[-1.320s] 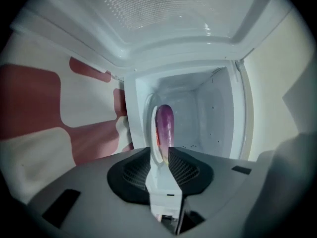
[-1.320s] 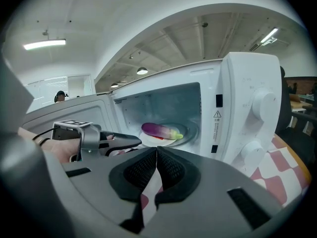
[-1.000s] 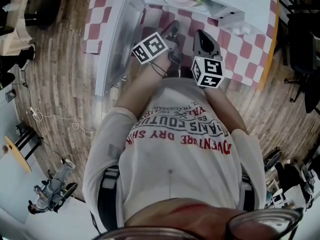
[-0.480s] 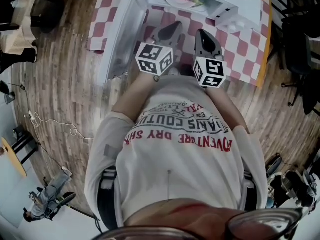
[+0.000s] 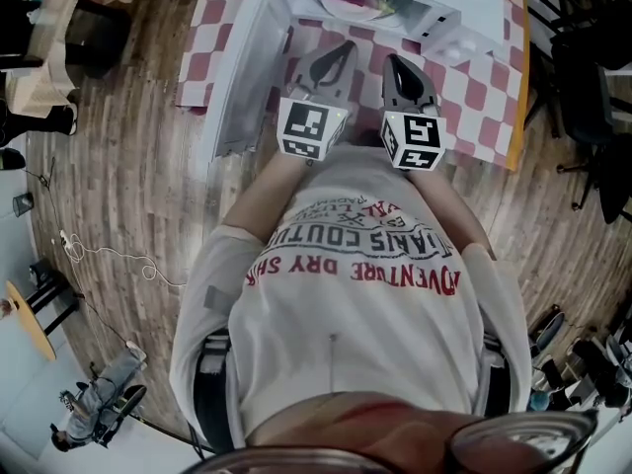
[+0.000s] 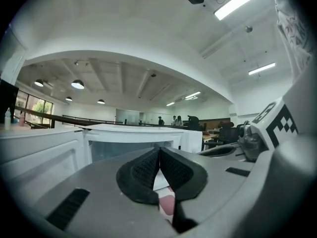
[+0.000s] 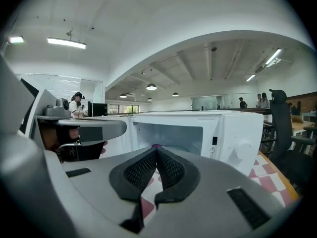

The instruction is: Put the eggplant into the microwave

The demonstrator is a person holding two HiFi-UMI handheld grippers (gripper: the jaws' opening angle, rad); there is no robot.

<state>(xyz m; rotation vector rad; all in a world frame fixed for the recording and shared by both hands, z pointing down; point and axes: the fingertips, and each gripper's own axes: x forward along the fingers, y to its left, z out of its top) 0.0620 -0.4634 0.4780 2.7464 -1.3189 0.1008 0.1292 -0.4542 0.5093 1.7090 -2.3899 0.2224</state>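
The white microwave (image 5: 449,3) stands on the checkered table with its door (image 5: 242,67) swung open to the left. Inside it, a purple eggplant (image 5: 357,0) lies on a pale plate. My left gripper (image 5: 342,49) and right gripper (image 5: 394,64) point side by side at the open cavity, a short way in front of it, both shut and empty. In the left gripper view the left gripper (image 6: 159,155) has its pads together before the microwave (image 6: 129,139). The right gripper view shows the right gripper (image 7: 156,153) shut, with the cavity (image 7: 171,135) straight ahead.
A red and white checkered cloth (image 5: 484,97) covers the table, whose right edge (image 5: 523,87) borders the wooden floor (image 5: 128,166). Black office chairs (image 5: 592,97) stand at the right. People stand far off across the room (image 7: 79,105).
The left gripper has rolled upright and risen, and now lies parallel to the right one. Both grippers have shifted slightly relative to the microwave, and both stayed shut.
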